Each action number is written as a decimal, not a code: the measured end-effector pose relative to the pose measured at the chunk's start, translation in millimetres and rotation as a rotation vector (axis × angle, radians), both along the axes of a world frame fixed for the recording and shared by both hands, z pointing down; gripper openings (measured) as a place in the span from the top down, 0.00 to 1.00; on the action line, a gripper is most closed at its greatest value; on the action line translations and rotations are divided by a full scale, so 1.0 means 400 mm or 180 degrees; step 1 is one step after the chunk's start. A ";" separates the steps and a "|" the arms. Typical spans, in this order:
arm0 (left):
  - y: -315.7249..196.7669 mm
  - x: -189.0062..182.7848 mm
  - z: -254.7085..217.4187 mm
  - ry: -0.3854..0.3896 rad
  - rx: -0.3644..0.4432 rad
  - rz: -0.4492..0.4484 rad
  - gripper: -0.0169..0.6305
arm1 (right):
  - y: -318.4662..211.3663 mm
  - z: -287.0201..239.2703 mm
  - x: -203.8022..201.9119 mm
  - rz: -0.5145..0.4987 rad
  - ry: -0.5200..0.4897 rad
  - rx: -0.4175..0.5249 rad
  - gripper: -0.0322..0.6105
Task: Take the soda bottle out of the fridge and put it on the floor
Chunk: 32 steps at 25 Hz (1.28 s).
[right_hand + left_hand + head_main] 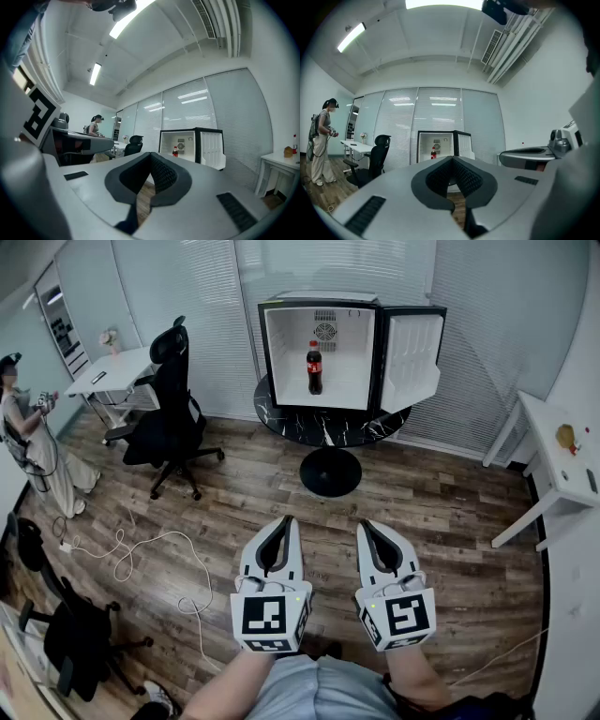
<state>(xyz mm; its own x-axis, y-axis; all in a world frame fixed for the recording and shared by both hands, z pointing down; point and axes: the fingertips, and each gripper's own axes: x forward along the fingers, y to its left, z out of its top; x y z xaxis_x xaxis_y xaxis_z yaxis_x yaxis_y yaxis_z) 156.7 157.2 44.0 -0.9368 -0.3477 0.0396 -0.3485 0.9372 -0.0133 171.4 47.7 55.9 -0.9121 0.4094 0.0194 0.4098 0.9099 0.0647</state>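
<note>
Step in hand: approach, nothing grasped yet. Left gripper [283, 521], right gripper [367, 525]: jaws together, both empty. Soda bottle [314, 367] upright inside open fridge [281, 343] on round counter [291, 418], well ahead of both grippers, roughly between their lines (out of reach). Suggest: walk in, open one gripper early, clamp bottle mid-body, keep it upright, avoid door [412, 357].
</note>
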 end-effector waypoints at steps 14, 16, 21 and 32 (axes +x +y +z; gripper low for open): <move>0.006 -0.049 0.056 0.0121 0.0007 -0.0058 0.95 | 0.001 0.053 -0.047 -0.0078 0.0123 -0.0062 0.93; 0.014 -0.078 0.069 0.0154 0.0002 -0.0071 0.95 | 0.004 0.063 -0.079 -0.0078 0.0159 -0.0073 0.91; 0.046 -0.217 0.101 0.0232 -0.0025 -0.0090 0.95 | 0.002 0.085 -0.228 0.0006 0.0223 -0.0034 0.89; 0.123 -0.695 0.138 0.0300 0.0024 0.0066 0.95 | 0.082 0.149 -0.715 0.0176 0.0430 -0.0004 0.93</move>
